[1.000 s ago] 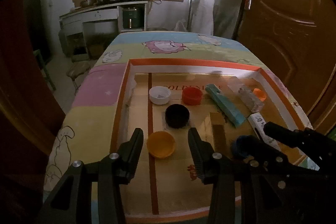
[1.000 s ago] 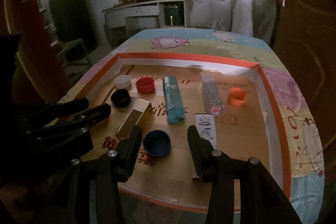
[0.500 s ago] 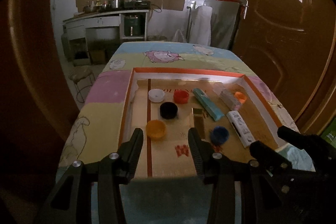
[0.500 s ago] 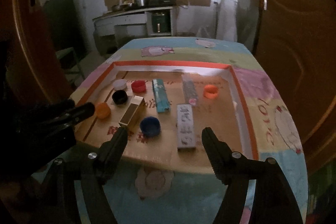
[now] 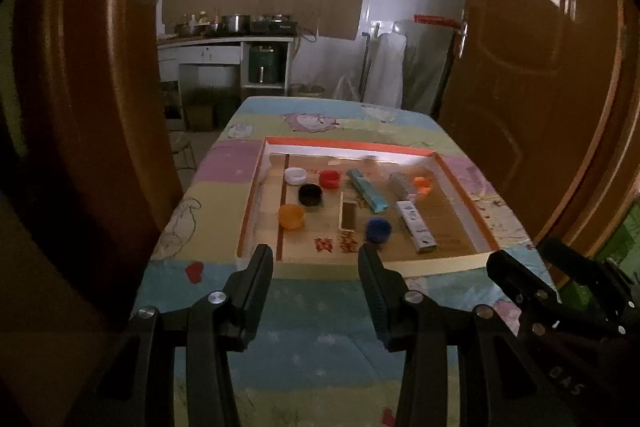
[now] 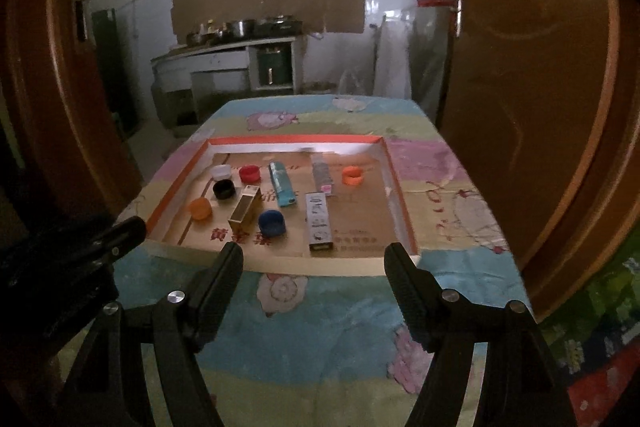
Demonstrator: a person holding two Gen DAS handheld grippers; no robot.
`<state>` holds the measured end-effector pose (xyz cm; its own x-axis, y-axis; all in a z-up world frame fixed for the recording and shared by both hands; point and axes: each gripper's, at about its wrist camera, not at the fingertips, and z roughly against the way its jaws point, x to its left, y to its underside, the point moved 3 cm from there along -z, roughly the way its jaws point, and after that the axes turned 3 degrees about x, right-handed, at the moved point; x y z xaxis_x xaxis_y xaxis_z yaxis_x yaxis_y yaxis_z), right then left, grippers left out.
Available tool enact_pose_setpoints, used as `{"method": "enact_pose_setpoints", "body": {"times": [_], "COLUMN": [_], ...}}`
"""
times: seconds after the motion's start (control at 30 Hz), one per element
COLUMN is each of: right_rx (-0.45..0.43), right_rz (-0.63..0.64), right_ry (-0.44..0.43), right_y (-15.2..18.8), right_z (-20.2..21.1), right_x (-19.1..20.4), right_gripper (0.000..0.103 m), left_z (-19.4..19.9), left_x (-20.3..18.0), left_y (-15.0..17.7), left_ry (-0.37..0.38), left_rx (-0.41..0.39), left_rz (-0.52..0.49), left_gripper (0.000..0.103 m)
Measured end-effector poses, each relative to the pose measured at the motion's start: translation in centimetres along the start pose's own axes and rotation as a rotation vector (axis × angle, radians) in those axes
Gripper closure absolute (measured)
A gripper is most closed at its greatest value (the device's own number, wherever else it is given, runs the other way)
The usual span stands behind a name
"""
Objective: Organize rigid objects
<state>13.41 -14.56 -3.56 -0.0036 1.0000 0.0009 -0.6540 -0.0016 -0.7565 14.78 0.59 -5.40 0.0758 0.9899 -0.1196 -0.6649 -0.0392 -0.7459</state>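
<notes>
Both your grippers are empty and hovering over the desk's cartoon cloth, short of the tray: left gripper (image 5: pixel 316 267) moderately open, right gripper (image 6: pixel 314 263) spread wider. Nothing is in either one. Everything to sort sits in the orange-rimmed tray (image 6: pixel 320 265) ahead. Nearest your right gripper: white box (image 6: pixel 319 221) lying lengthwise, blue cap (image 6: pixel 272 222), gold box (image 6: pixel 245 207). Next, the orange cap (image 6: pixel 200 207) on the left side, then black cap (image 6: pixel 223 189), white cap (image 6: pixel 221 171) and red cap (image 6: pixel 249 173) clustered at the far left. Teal box (image 6: pixel 281 183) and a clear box (image 6: pixel 321 174) run lengthwise mid-tray, with a second orange cap (image 6: pixel 353 175) far right. My read: four caps look grouped on the left and the boxes roughly parallel, but the blue cap and the far-right orange cap are strays. Either you call it done here or those two are left.
</notes>
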Motion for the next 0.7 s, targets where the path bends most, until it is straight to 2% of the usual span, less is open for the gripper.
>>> {"method": "enact_pose_setpoints", "body": {"times": [0.1,0.27,0.4,0.7], "right_rx": [-0.026,-0.068,-0.110,-0.152], "right_rz": [-0.001,-0.026,-0.045,-0.030], "right_ry": [0.030,0.077,0.129,0.170], "right_y": [0.4,0.9,1.2,2.1], "right_z": [2.0,4.8,7.0,10.4], "right_x": [-0.1,-0.5,-0.8,-0.7], "right_gripper": [0.028,0.028,0.028,0.028], "left_z": [1.7,4.1,5.9,9.1], "left_x": [-0.1,-0.7,-1.7,-3.3], "left_y": [0.4,1.2,1.9,3.1], "left_ry": [-0.012,-0.093,-0.020,0.019], "left_rx": [-0.036,-0.069,-0.071,-0.093], "left_rz": [0.009,-0.011,-0.019,-0.043], "left_gripper": [0.059,0.059,0.059,0.059]}}
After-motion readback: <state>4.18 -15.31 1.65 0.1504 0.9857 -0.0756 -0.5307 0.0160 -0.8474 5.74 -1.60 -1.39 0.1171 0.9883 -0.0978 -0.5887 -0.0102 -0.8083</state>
